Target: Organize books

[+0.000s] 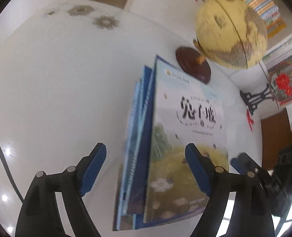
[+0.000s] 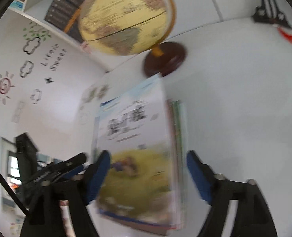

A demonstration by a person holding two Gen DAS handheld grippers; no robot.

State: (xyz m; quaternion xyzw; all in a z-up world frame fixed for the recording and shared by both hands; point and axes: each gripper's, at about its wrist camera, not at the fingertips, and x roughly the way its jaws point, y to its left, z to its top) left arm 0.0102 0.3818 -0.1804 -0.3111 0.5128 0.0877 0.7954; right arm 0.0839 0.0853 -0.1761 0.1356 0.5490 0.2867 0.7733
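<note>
A stack of thin books lies flat on the white table. Its top cover shows a dark Chinese title over a yellow field. My left gripper is open, its blue fingers straddling the near end of the stack without pressing it. The right wrist view is blurred; there the same stack sits between the wide-apart fingers of my open right gripper. Each view catches the other gripper at its edge.
A yellow globe on a dark wooden base stands just beyond the stack, also as the globe. A black stand with a red ornament is at the right. Bookshelves line the back; a decorated wall is left.
</note>
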